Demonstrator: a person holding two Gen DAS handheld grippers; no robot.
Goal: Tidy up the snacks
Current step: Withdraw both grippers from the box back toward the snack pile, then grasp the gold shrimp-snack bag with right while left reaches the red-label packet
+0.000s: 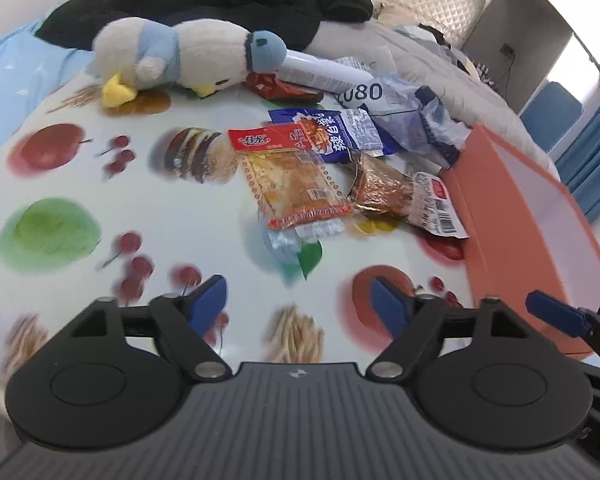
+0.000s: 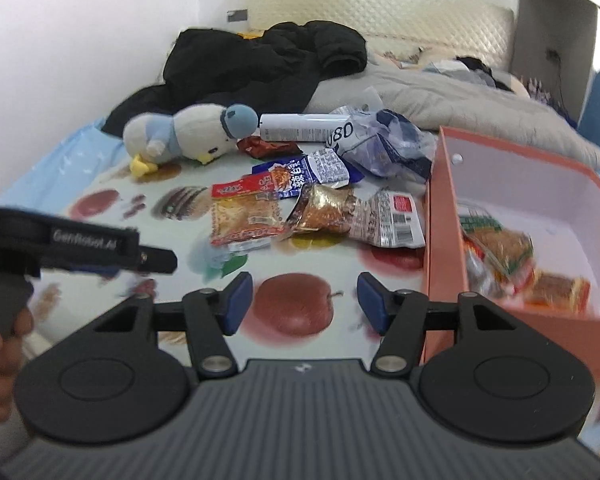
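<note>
both grippers hover empty over the fruit-print cloth, snacks still heaped mid-frame.

in the left wrist view we see our left gripper (image 1: 298, 306) at the bottom centre with its blue fingers spread wide and nothing between them, above the fruit-print cloth (image 1: 80, 184). the red-topped snack packet (image 1: 290, 178) lies at the frame's centre, overlapping the blue snack packet (image 1: 340, 134) above it, with a brown foil packet (image 1: 384, 190) just to its right. the orange box (image 1: 512, 256) stands along the right edge. in the right wrist view our right gripper (image 2: 304, 302) is likewise spread apart and empty at lower centre; the box there already holds a few packets (image 2: 508, 256). a plush penguin (image 1: 180, 58) lies at upper left.
</note>
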